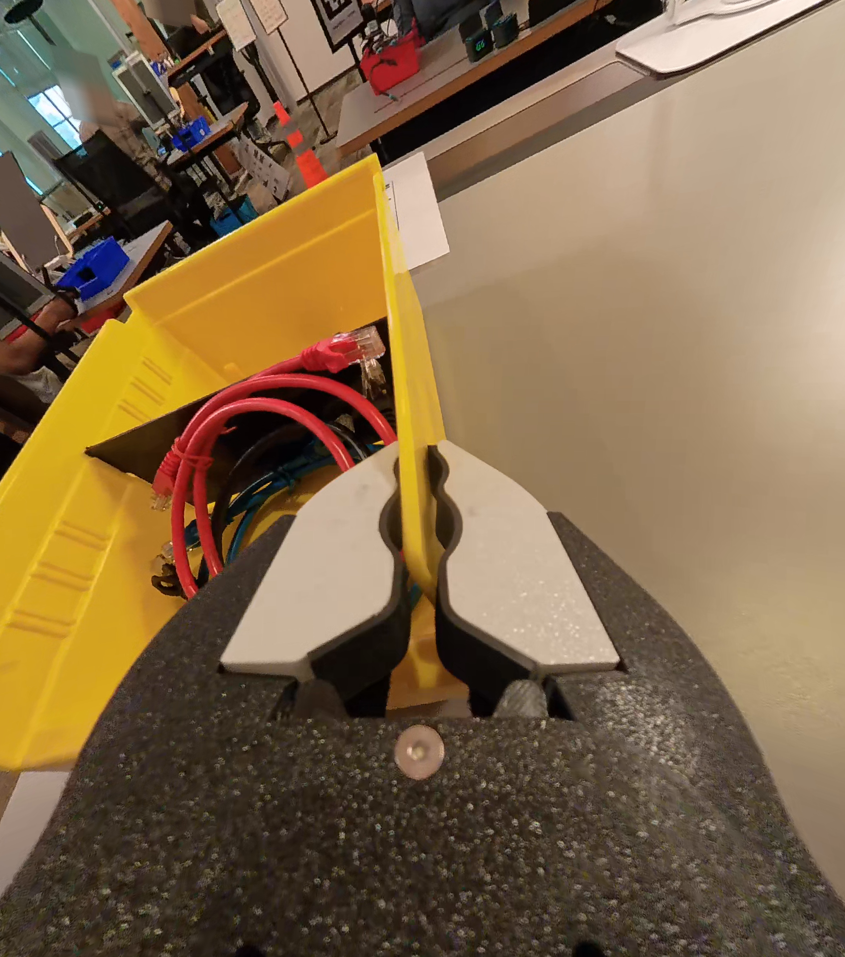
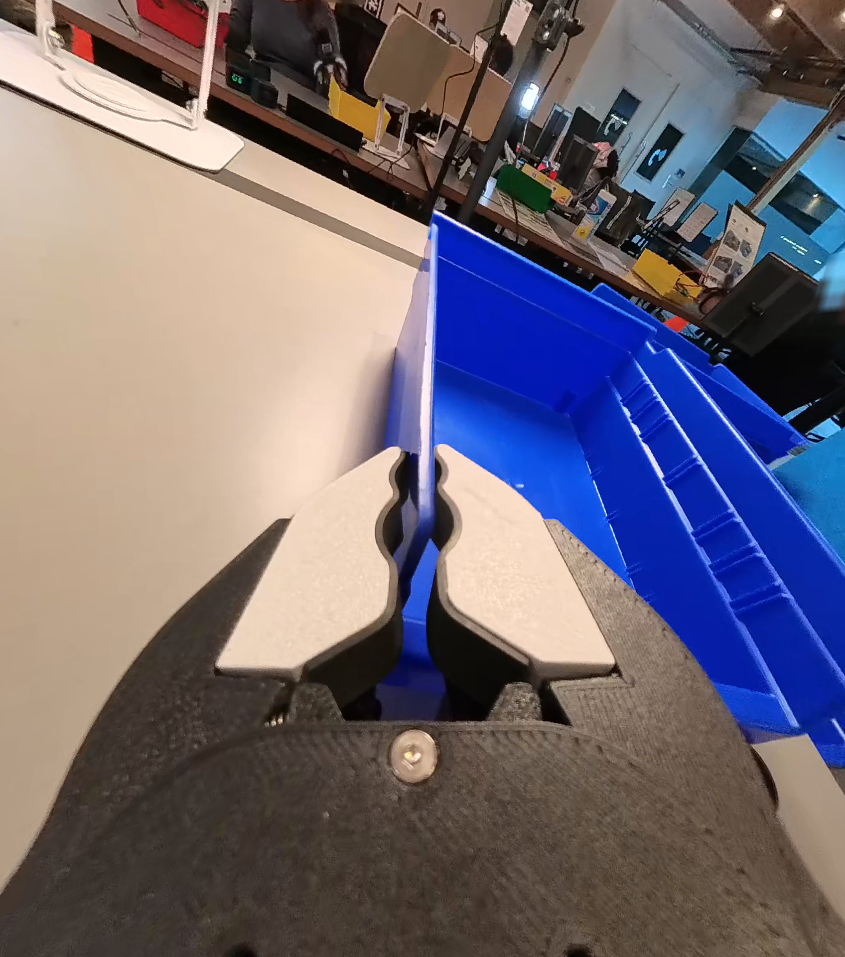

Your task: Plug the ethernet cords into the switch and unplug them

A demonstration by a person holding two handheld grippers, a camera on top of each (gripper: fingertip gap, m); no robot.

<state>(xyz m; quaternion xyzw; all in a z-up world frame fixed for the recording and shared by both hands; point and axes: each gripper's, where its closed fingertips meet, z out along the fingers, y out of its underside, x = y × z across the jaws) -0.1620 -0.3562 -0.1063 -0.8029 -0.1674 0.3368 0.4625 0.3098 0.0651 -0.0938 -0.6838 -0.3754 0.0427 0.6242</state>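
My left gripper [image 1: 414,455] is shut on the right side wall of a yellow bin [image 1: 73,569]. Inside the bin lie red ethernet cords [image 1: 275,409], one with a clear plug [image 1: 358,344] near the far end, blue cords [image 1: 265,492], a black cable and a flat black device [image 1: 146,445] that the cords partly cover. My right gripper [image 2: 419,458] is shut on the left side wall of a blue bin [image 2: 513,331], which holds nothing that I can see.
Both bins rest on a wide white table [image 1: 669,414]. A white sheet of paper [image 1: 418,212] lies beyond the yellow bin. A second blue bin [image 2: 772,492] stands right of the held one. A white stand base [image 2: 99,98] sits at the table's far edge. One gripper's finger ends stand about 65 centimeters off the other's.
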